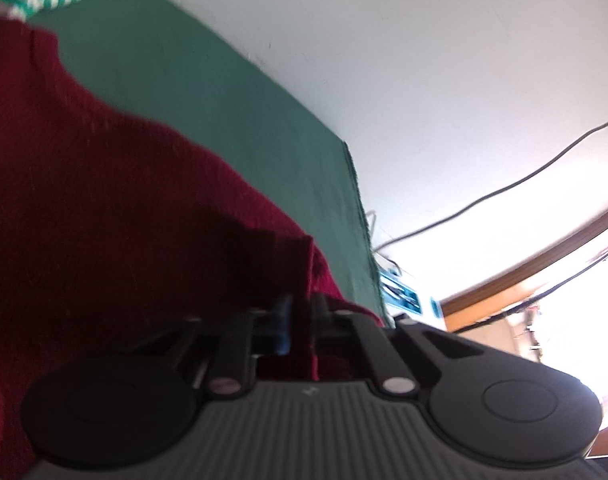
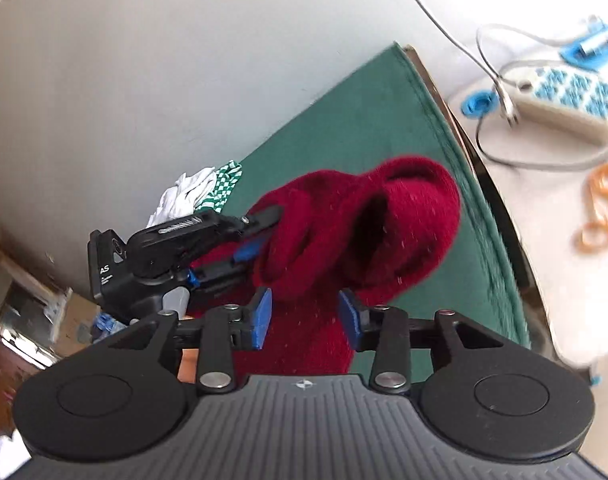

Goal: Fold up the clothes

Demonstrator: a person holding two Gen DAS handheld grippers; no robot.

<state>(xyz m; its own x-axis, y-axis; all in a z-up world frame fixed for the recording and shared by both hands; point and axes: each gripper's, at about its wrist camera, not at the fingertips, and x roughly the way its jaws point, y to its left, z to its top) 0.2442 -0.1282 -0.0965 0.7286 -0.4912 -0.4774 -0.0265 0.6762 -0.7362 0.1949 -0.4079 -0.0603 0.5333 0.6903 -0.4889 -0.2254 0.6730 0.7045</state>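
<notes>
Right wrist view, nearest first: the right gripper point(image 2: 304, 320) stands with jaws partly apart, its blue pads point(image 2: 264, 318) flanking the red knitted garment point(image 2: 343, 220) without pressing it. Just beyond, the left gripper point(image 2: 260, 236) has its jaws clamped on a fold of that garment, which bunches up over the green surface point(image 2: 363, 120). In the left wrist view the same fabric point(image 1: 104, 200) passes between the closed jaws. Farther back lies a pile of white and green-checked clothes point(image 2: 200, 196). To fold well, I judge the left should keep its pinch while the right takes a matching edge, so the knit spreads flat.
</notes>
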